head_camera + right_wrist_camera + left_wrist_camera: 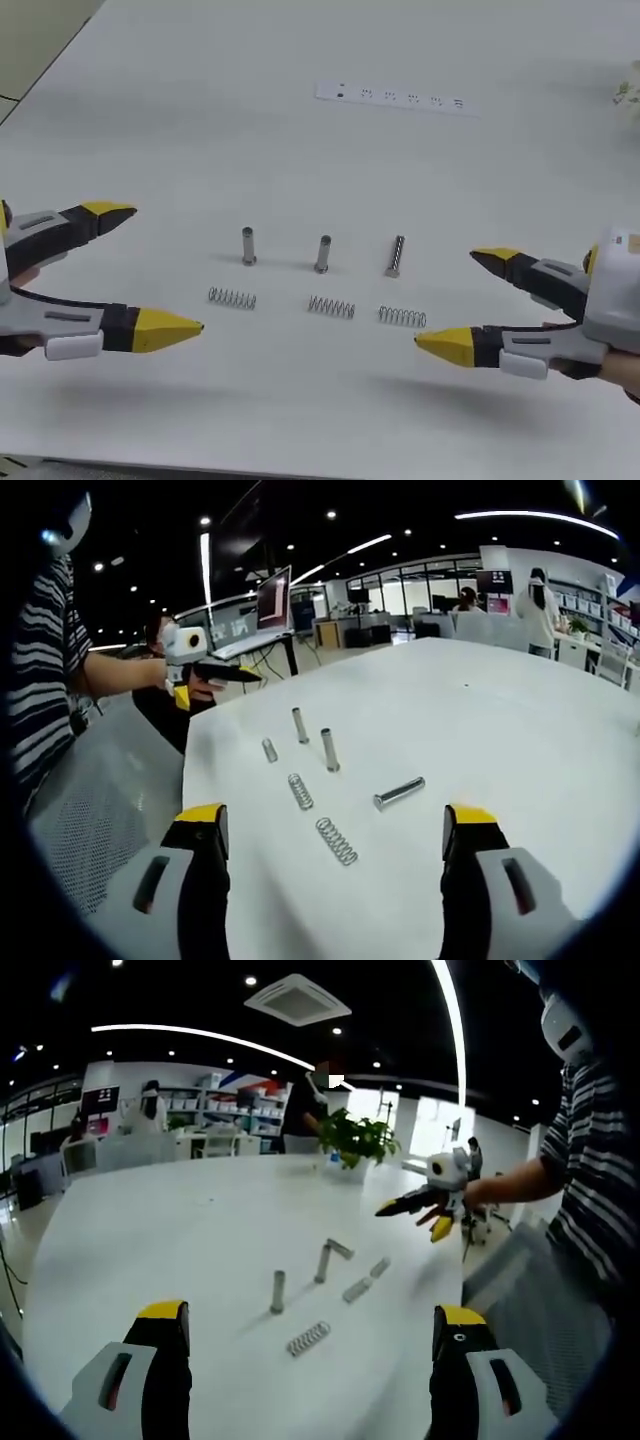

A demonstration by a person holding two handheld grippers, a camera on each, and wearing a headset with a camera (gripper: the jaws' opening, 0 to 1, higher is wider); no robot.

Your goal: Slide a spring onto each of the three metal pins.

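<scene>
Left hand-held gripper (167,268) and right hand-held gripper (445,299), jaws spread, flanking pins (323,254) and springs (331,307); power strip (395,97) beyond.

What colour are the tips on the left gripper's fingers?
Yellow tips on black fingers; the head view shows them best.

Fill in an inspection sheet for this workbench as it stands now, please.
Surface: white table, flat.
Job's things: three metal pins in a row, two upright, the right pin lying down; three springs lying in front of them, none on a pin.
Clutter: white power strip at the far side.
Grippers: left tool and right tool both open and empty, one on either side of the parts.
Cables: nothing seen.
Surroundings: open office, potted plant, people in the background.
</scene>
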